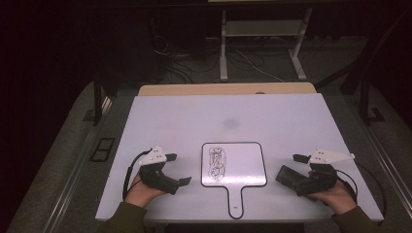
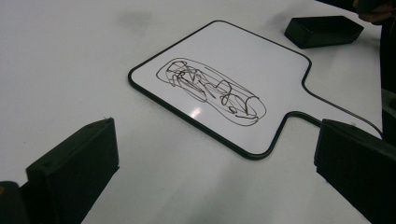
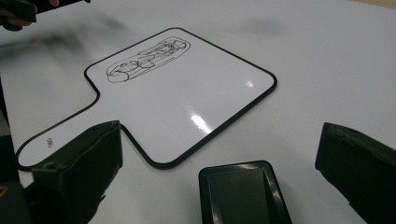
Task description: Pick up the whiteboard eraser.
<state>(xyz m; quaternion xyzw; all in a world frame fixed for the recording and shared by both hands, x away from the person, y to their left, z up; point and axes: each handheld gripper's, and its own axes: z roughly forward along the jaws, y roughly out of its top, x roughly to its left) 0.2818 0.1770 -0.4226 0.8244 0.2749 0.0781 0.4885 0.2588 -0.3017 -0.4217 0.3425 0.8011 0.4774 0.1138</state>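
A paddle-shaped whiteboard (image 1: 240, 165) with a black rim lies flat on the white table (image 1: 194, 121), its handle pointing toward the person. A dark scribble (image 2: 212, 91) covers part of its face. My left gripper (image 1: 178, 169) rests left of the board, jaws wide apart and open with nothing between them (image 2: 217, 135). My right gripper (image 1: 295, 171) rests on the board's right side, also open (image 3: 222, 140). A black eraser block (image 3: 240, 193) lies on the table in the gap between its jaws, touched by neither; it also appears as a dark eraser (image 2: 322, 30) beyond the board.
The far half of the table is bare white with a faint grey smudge (image 1: 229, 122). Beyond the far edge stand a wooden strip (image 1: 223, 89), white desk legs (image 1: 223, 48) and loose cables (image 1: 170, 53) on a dark floor.
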